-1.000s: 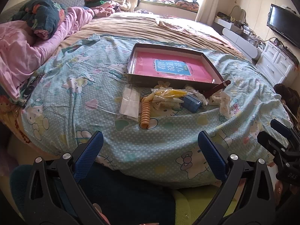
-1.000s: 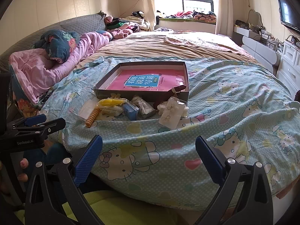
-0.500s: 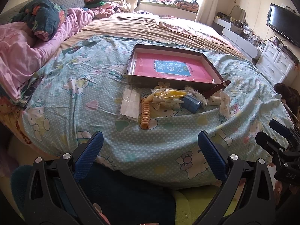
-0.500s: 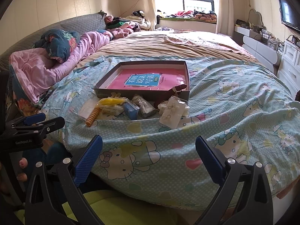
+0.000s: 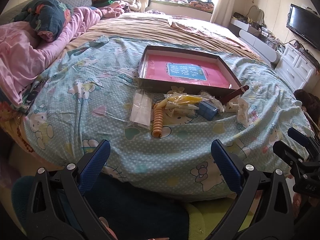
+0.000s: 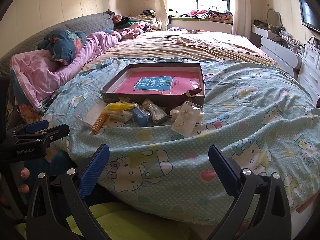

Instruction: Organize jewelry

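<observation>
Ahead of the gripper with its blue pads, a pale-blue cartoon-cat sheet (white-dotted), a dark tray lined pink, an orange ribbed coil, a blue box.

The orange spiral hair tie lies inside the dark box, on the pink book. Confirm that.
Not so. The orange spiral hair tie lies on the bedsheet in front of the dark box, outside it; only the pink book is inside. The left wrist view shows this.

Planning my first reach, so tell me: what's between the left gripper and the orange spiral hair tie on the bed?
In the left wrist view, only bare blue cartoon-print bedsheet lies between the open left gripper and the orange spiral hair tie.
</observation>
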Motion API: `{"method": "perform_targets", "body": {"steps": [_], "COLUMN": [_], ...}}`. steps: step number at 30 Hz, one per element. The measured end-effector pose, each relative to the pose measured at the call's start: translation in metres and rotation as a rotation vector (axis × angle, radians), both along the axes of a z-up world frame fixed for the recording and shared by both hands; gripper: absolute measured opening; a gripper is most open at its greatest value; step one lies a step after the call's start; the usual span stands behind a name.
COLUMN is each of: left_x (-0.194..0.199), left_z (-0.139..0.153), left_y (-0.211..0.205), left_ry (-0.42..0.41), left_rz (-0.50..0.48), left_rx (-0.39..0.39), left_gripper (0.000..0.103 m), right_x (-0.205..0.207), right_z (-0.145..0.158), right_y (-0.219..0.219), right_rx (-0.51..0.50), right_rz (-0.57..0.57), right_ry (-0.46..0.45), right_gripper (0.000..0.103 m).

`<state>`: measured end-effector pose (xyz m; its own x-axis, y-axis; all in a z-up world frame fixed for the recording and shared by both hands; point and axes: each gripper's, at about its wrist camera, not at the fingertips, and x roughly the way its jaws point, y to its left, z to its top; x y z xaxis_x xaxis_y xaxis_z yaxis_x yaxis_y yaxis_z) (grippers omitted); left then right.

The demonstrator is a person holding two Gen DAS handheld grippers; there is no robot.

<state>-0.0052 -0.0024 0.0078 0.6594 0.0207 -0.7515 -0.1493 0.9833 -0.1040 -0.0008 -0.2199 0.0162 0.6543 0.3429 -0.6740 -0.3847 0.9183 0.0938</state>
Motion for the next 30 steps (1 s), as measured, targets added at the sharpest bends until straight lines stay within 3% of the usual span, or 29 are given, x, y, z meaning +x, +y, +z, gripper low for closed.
{"method": "perform_targets", "body": {"steps": [30], "left_x": [0.029], "left_z": [-0.032], "left_y": [0.062], "left_ry": [0.073], "left_rz": [0.148], "left_rx": [-0.054], "left_gripper": [0.094], "right_x": [0.068], "right_z": [-0.004], "right_y": [0.003], "right_rx": [0.031], "right_rz": [0.008], "right_ry": [0.004], "right_gripper": [0.099]}}
